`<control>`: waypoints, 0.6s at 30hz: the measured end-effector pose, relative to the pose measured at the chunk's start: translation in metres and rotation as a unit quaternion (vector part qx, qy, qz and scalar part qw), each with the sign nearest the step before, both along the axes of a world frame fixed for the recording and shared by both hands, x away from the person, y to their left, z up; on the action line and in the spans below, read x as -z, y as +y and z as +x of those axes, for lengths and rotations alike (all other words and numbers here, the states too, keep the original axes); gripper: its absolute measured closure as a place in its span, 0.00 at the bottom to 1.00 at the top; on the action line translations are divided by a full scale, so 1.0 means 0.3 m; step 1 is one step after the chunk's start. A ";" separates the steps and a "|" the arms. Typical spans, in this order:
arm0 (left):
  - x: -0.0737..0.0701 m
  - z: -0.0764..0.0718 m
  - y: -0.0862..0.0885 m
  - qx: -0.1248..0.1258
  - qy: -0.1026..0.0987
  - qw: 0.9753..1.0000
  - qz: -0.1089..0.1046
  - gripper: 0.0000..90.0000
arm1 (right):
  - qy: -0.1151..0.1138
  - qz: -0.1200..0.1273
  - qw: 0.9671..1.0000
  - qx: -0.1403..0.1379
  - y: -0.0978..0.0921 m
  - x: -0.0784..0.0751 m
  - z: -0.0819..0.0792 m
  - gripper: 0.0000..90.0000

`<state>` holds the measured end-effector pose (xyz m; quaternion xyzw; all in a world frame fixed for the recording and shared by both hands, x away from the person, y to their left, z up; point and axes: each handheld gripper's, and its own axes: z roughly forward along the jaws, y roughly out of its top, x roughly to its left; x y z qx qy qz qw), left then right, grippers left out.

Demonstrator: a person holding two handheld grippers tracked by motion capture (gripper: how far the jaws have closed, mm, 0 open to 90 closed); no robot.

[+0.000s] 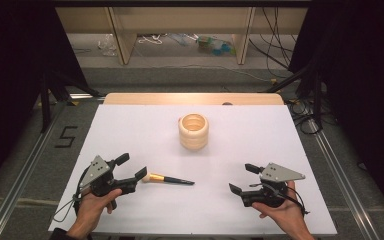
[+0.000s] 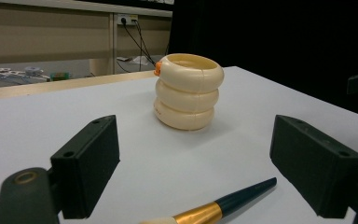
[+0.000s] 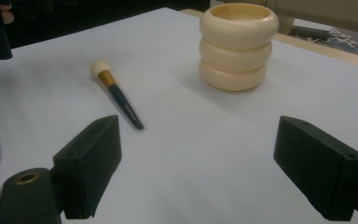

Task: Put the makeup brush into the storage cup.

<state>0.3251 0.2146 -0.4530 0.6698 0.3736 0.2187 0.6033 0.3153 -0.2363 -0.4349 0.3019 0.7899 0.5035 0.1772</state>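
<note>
Makeup brush lies just ahead of my left tongs [image 1: 133, 167] on the white surface [image 1: 260, 145].
The dark-handled, gold-banded brush with a cream tip [image 1: 169, 179] rests flat, its tip between my left tongs' spread jaws. My right tongs [image 1: 244, 178], also apart, hold nothing, well away. A cream, three-ringed holder [image 1: 193, 131] stands beyond.

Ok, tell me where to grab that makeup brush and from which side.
Grip the makeup brush at its gold ferrule or just beyond it on the dark handle, probably coming down from above with the left hand-held gripper, jaws closing across the handle. It lies flat on the white table, so only its top and sides are free. The handle tapers to a thin tip, which would likely slip.
</note>
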 end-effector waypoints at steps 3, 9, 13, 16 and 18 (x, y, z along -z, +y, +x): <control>0.000 0.001 0.001 -0.002 0.001 1.000 -0.001 0.17 | 0.012 -0.018 1.000 -0.013 0.021 -0.013 0.018 0.19; 0.000 0.002 0.003 -0.002 0.000 1.000 -0.001 0.17 | 0.024 -0.075 0.995 -0.063 0.120 -0.045 0.076 0.22; -0.001 0.001 0.005 0.000 -0.003 1.000 0.004 0.17 | 0.029 -0.088 0.992 -0.082 0.170 -0.062 0.100 0.23; -0.001 -0.002 0.000 0.003 -0.006 1.000 0.009 0.17 | 0.043 -0.116 0.987 -0.106 0.235 -0.073 0.128 0.23; -0.001 -0.005 -0.004 0.006 -0.007 1.000 0.015 0.17 | 0.037 -0.122 0.986 -0.112 0.264 -0.079 0.140 0.24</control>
